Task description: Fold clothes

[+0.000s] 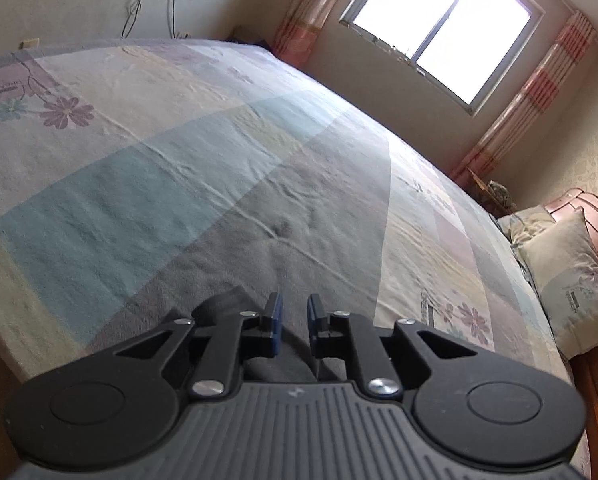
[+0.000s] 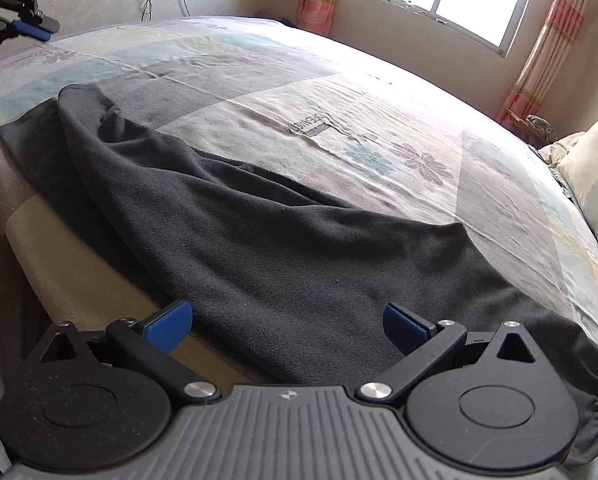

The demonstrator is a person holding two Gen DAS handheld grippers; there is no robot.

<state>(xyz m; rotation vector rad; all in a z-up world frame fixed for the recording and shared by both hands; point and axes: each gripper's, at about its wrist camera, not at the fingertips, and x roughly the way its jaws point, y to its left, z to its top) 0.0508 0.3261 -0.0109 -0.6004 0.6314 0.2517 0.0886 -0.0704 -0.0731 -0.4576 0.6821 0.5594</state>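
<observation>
My right gripper (image 2: 287,326) hangs with fingers spread wide just above the near end of the dark garment (image 2: 283,240), which lies rumpled along the near edge of the bed (image 2: 339,92), while my left gripper (image 1: 294,316), fingers nearly together with nothing between, hovers over the bedsheet (image 1: 179,140).

We look low across the bed (image 1: 219,152) from its near edge in both wrist views, close to the sheet, facing the window (image 1: 443,28); both share the far wall, curtains and pillow (image 2: 595,172).
</observation>
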